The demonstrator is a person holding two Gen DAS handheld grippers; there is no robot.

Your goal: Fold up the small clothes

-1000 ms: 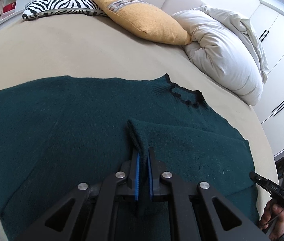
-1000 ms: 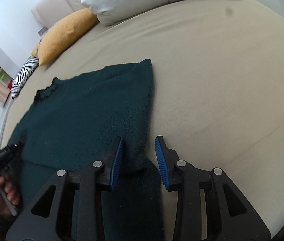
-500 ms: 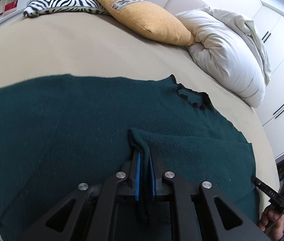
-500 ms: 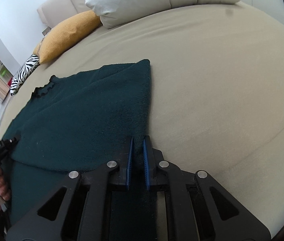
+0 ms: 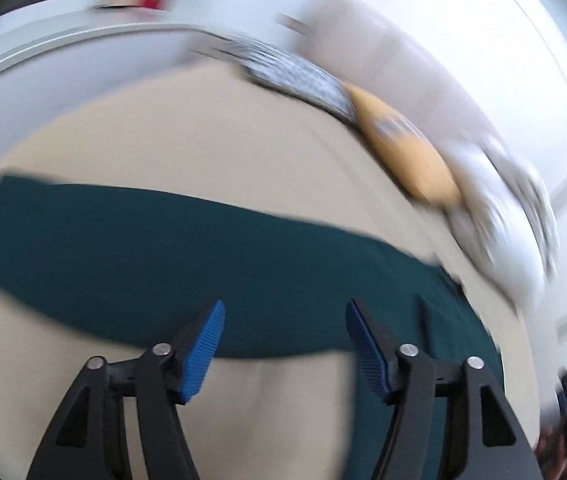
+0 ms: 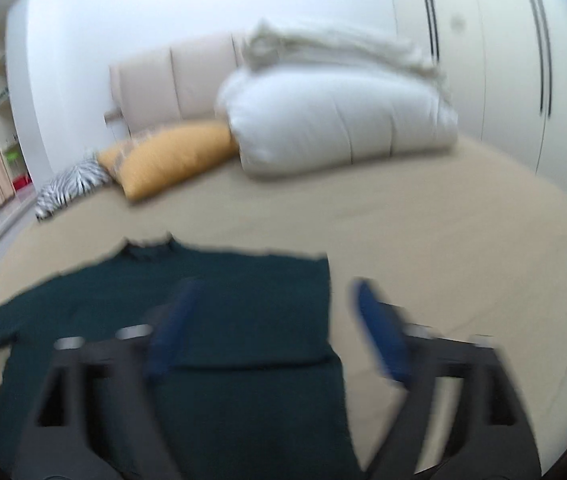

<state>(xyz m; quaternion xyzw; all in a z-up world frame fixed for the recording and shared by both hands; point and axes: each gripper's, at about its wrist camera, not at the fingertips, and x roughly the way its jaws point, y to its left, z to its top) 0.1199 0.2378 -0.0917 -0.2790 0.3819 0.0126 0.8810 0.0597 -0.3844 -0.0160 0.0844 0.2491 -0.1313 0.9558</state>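
Note:
A dark green knit sweater [image 5: 187,264] lies flat on the beige bed [image 5: 211,144]. In the left wrist view one sleeve stretches to the left, blurred by motion. My left gripper [image 5: 283,340] hovers over the sweater's near edge, its jaws opening with nothing between them. In the right wrist view the sweater [image 6: 243,312] shows its collar at the far left and a sleeve folded across the body. My right gripper [image 6: 271,324] hangs above that folded part, jaws opening wide and empty, its blue pads [image 6: 379,336] blurred.
At the head of the bed lie a zebra-print pillow [image 6: 71,188], a mustard cushion [image 6: 171,160] and a white duvet [image 6: 335,120]. White wardrobe doors [image 6: 503,60] stand to the right. Bare sheet spreads right of the sweater.
Both grippers let go of the sweater folds they pinched and opened. The left one swung left toward the stretched sleeve; the right one rose and tilted up.

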